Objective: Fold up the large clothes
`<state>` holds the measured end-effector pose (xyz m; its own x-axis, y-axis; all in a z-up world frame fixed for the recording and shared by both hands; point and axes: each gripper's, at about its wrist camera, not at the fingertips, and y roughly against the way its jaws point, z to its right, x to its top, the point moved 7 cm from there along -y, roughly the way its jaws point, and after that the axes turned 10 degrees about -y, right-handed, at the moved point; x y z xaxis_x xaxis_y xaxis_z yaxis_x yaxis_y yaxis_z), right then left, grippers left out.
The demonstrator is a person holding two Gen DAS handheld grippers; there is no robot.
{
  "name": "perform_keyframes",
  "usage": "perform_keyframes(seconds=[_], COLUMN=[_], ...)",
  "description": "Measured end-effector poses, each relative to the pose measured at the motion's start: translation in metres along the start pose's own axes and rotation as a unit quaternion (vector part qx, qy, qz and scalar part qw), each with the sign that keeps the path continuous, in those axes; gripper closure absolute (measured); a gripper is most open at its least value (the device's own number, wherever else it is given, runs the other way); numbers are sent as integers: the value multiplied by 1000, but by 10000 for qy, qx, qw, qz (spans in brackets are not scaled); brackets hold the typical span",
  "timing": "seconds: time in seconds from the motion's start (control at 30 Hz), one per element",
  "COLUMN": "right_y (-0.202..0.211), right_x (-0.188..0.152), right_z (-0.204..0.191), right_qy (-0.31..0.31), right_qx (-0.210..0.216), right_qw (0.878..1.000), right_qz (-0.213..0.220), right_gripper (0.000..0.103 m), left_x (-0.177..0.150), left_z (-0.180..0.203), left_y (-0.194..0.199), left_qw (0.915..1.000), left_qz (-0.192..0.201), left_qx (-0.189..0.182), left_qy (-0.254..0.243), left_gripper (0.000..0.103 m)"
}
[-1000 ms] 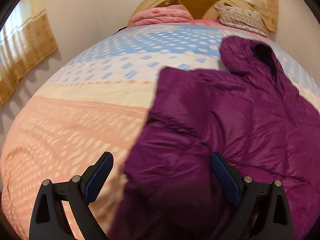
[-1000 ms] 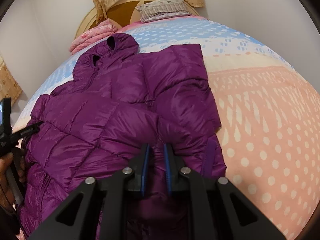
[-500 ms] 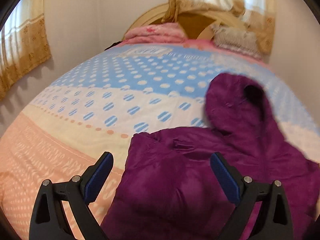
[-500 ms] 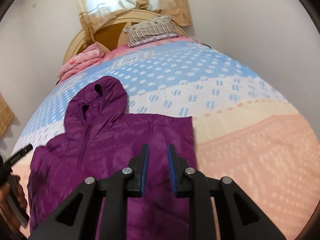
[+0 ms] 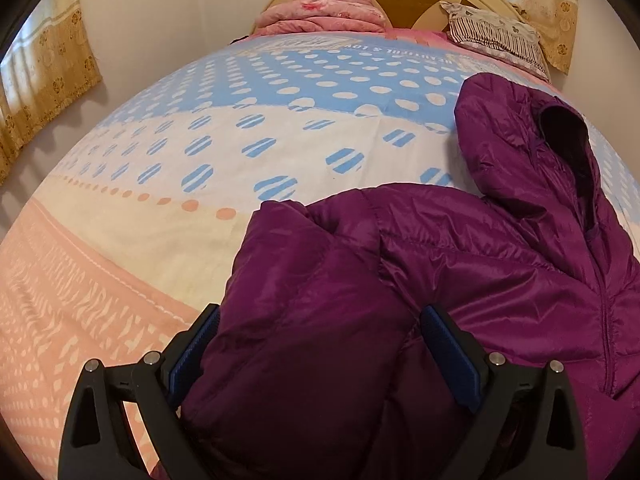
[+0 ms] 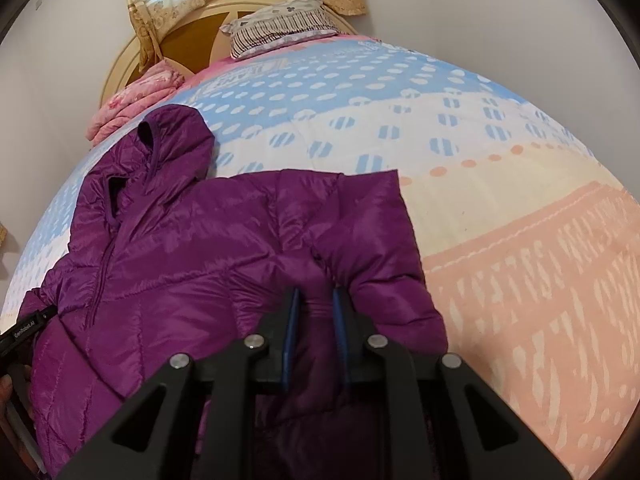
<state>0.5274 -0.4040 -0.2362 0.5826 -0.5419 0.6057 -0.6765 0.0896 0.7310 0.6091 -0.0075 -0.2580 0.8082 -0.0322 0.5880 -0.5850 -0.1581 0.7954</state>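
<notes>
Nearest, a fold of the purple puffer jacket (image 6: 224,264) is pinched between the narrow blue pads of the right gripper (image 6: 315,304), the fabric bunching up between them; the jaws have just been opening slightly, yet the cloth is seen gripped between them. Nearby, the left gripper (image 5: 320,348) is held with its jaws spread wide, and a folded sleeve (image 5: 304,320) of the jacket is seen lying between the blue pads (image 5: 448,356) without being squeezed (whether the left pad touches the fabric cannot be told). Beyond the grippers, the jacket is spread front-up on the bed cover (image 5: 248,112), with its zip (image 6: 102,276) closed and one sleeve laid across the body. Farther off, the hood (image 6: 176,140) is stretched toward the head of the bed, over the blue-dotted band of the cover. At the far end, a folded pink blanket (image 6: 132,108) and a striped pillow (image 6: 280,24) are set against a rounded headboard (image 6: 188,20), with curtains (image 5: 44,80) hung behind.
</notes>
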Motion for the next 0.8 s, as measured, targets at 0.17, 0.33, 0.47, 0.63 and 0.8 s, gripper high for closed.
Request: perform_keyframes(seconds=[0.17, 0.33, 0.47, 0.63, 0.8], right_y=[-3, -2, -1, -1, -2], right_x=[-1, -2, -3, -3, -3], right_z=[0, 2, 0, 0, -1], right_qy=[-23, -75, -4, 25, 34], right_qx=[-9, 18, -75, -116, -135], right_qw=[10000, 10000, 10000, 9999, 9999], right_qz=[24, 37, 62, 85, 96], right_gripper=[83, 84, 84, 84, 84], left_x=[1, 0, -1, -2, -2], left_z=[3, 0, -1, -2, 0], left_y=[-4, -7, -6, -6, -5], left_qw=[10000, 9998, 9998, 9998, 9998], left_qz=[-38, -73, -70, -66, -65], left_qx=[60, -152, -148, -163, -163], left_qy=[-66, 83, 82, 93, 100], left_gripper=[1, 1, 1, 1, 1])
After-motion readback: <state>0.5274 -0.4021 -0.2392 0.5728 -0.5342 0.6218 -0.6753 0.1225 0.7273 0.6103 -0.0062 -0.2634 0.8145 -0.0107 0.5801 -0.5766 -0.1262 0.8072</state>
